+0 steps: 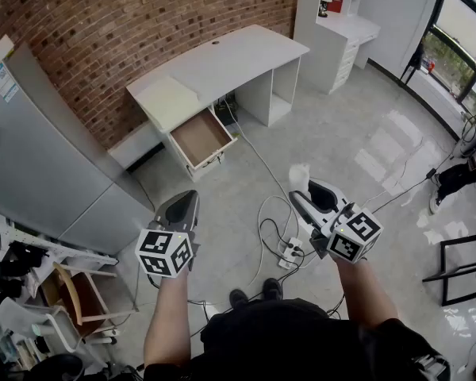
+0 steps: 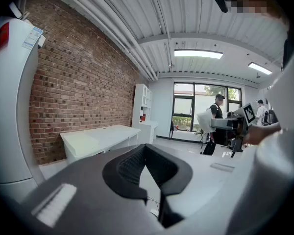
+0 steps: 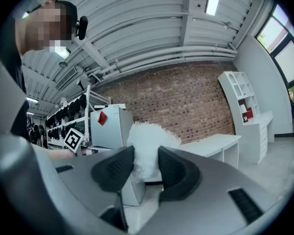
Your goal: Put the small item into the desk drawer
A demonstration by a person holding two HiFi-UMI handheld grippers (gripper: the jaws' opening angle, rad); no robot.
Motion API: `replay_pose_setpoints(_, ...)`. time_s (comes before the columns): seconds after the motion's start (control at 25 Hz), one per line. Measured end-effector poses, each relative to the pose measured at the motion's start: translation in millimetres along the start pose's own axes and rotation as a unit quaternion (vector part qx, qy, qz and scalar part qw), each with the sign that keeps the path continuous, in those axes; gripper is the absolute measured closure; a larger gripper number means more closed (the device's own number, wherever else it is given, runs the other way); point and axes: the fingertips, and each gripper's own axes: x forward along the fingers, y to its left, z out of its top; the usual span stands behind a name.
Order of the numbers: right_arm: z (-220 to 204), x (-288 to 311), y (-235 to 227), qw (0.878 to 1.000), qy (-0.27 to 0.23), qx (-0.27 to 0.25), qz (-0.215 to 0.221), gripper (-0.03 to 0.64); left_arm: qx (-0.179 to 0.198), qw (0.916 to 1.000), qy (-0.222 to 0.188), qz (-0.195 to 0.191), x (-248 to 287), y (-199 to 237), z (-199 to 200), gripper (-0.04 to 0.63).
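The small item is a white fluffy tuft (image 1: 299, 177); my right gripper (image 1: 301, 193) is shut on it, held above the floor. In the right gripper view the tuft (image 3: 149, 141) bulges up between the two black pads, which press on its sides. My left gripper (image 1: 184, 205) hangs at the same height to the left, shut with nothing in it; its pad tips meet in the left gripper view (image 2: 147, 148). The white desk (image 1: 222, 62) stands against the brick wall ahead. Its drawer (image 1: 200, 137) is pulled open at the desk's left end, and the inside looks bare.
Cables and a power strip (image 1: 288, 252) lie on the floor between me and the desk. A grey cabinet (image 1: 40, 157) stands at the left, a white shelf unit (image 1: 333, 22) at the back right. A black frame (image 1: 460, 268) and a seated person (image 1: 464, 173) are at the right.
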Motion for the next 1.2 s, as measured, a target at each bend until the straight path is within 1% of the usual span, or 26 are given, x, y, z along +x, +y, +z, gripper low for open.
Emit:
replay_pose_setpoints(0.44, -4, -10, -1, 1.0, -0.005, 0.006, 0.013, 0.462, -0.002, 1.0, 0.0, 0.004, 0, -13, 1, 0.584)
replay_pose_setpoints(0.64, -6, -20, -9, 1.0, -0.015, 0.016, 0.015, 0.463, 0.002, 0.9999, 0.001, 0.011, 2, -20, 2, 0.584)
replay_pose_setpoints(0.84, 1, -30, -15, 0.999, -0.03, 0.023, 0.027, 0.462, 0.017, 0.9996, -0.011, 0.017, 11, -29, 16, 0.584)
replay_pose_setpoints(0.96, 6, -42, -17, 0.998, -0.038, 0.03, 0.034, 0.462, 0.018, 0.9994, -0.02, 0.021, 15, -37, 26, 0.584)
replay_pose_setpoints(1.08, 7, -52, -16, 0.998, -0.036, 0.027, 0.042, 0.462, 0.017, 0.9991, -0.027, 0.027, 14, -44, 35, 0.584)
replay_pose_setpoints(1.2, 1, -54, -20, 0.998, -0.031, 0.032, 0.043, 0.462, 0.016, 0.9991, -0.027, 0.03, 15, -45, 33, 0.584)
